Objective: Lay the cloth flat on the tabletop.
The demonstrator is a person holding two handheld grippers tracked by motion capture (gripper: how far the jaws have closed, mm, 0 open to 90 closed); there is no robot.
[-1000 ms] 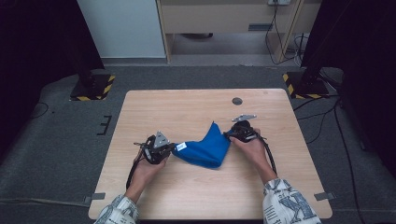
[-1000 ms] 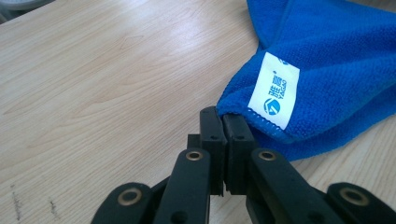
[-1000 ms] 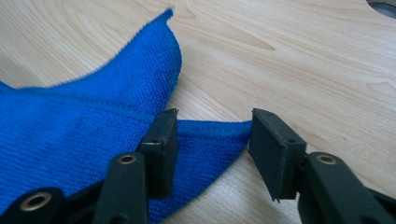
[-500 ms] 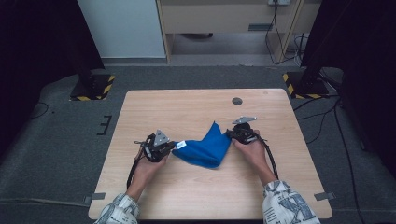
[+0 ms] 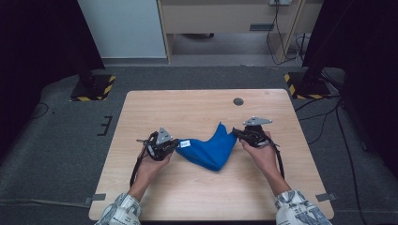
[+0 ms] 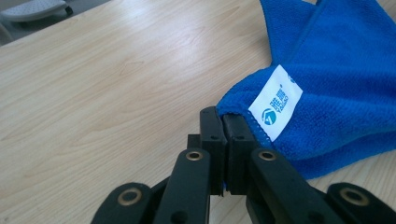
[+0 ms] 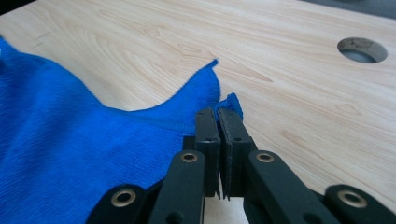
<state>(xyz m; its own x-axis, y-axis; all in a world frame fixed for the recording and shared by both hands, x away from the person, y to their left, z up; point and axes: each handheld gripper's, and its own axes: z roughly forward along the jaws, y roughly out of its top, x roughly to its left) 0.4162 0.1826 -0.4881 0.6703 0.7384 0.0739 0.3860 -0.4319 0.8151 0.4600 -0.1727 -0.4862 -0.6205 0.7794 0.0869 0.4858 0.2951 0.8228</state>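
Observation:
A blue cloth point(image 5: 211, 147) lies bunched at the middle of the wooden table point(image 5: 197, 112), stretched between both grippers. My left gripper point(image 5: 174, 145) is shut on its left corner, right beside the white label point(image 5: 184, 144). In the left gripper view the black jaws pinch the cloth's hem point(image 6: 233, 116) beside that label point(image 6: 275, 101). My right gripper point(image 5: 236, 132) is shut on the cloth's right corner, which is raised off the table. In the right gripper view a small tip of cloth point(image 7: 231, 103) pokes out between the closed jaws, and the cloth point(image 7: 70, 140) spreads to the left.
A round cable hole point(image 5: 238, 101) sits in the table's far right part, also seen as the hole point(image 7: 362, 50) in the right gripper view. Black stands with yellow-striped bases point(image 5: 94, 86) flank the table on grey carpet. A cabinet stands beyond.
Both grippers keep their hold on the cloth. The right gripper has drifted slightly away from the left, and the cloth is pulled a little straighter.

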